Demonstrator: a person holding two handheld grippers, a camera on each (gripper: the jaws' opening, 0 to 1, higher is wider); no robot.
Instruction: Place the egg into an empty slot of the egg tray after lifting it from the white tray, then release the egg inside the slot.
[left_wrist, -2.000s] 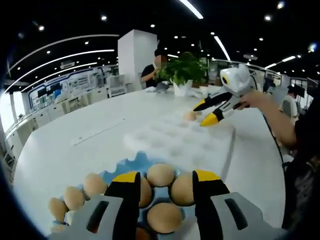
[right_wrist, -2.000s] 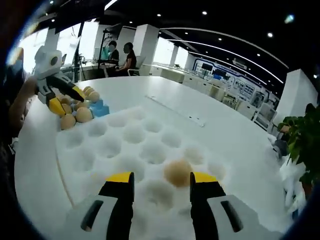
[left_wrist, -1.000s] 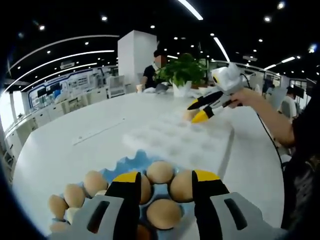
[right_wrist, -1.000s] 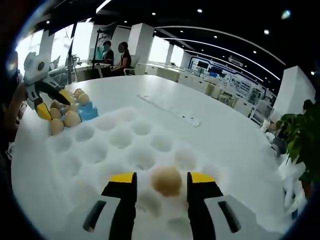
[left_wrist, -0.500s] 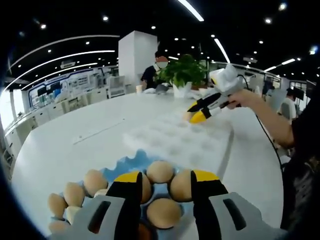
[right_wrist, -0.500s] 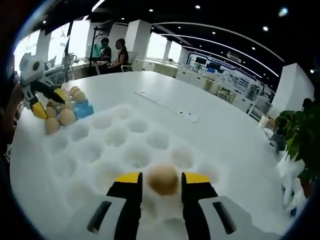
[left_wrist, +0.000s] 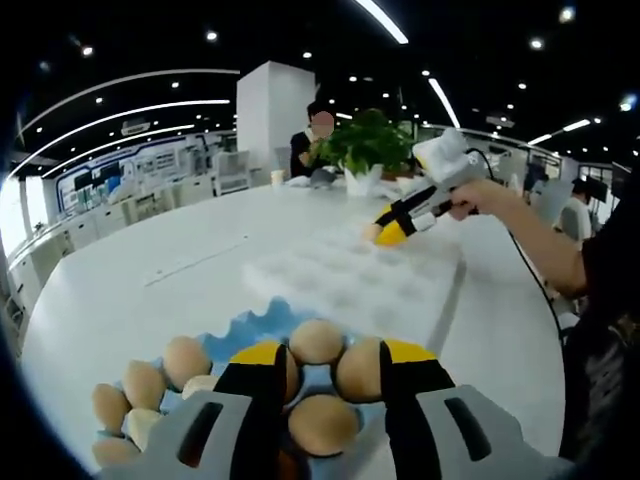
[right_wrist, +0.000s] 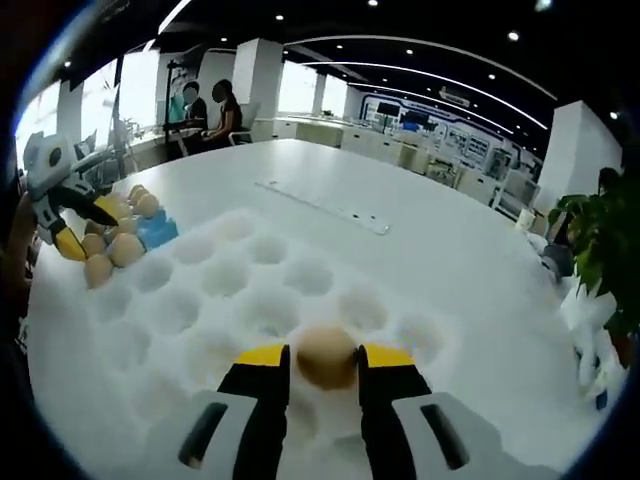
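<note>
White round surface (right_wrist: 440, 250) carries everything; office room behind, people seated at the far side in both views.

White tray (right_wrist: 200, 300): big foam sheet with rows of round dimples, lying flat mid-surface. In the left gripper view the same white tray (left_wrist: 350, 285) sits beyond the blue one, just beside it.

Egg tray (left_wrist: 240, 335): blue, scalloped edge, close under the left gripper's camera. Holds a cluster of brown eggs (left_wrist: 317, 342); one paler egg at the near left side. In the right gripper view the egg tray (right_wrist: 155, 230) is at the white tray's far left corner, eggs packed beside it.

Potted plant (left_wrist: 368, 140) at the far edge of the surface, past the white tray.

Right gripper (right_wrist: 325, 362): jaws clenched on a single brown egg (right_wrist: 326, 355), yellow pads touching it on both sides, over a dimple near the tray's near edge. Can't tell whether the egg is off the foam. From the left gripper view, right gripper (left_wrist: 388, 230) is down at the white tray's far end, held by a hand (left_wrist: 480, 195).

Left gripper (left_wrist: 322, 362): jaws spread, gripping nothing, hovering over the eggs in the blue tray. Left gripper (right_wrist: 75, 228) also shows in the right gripper view, over that tray.
</note>
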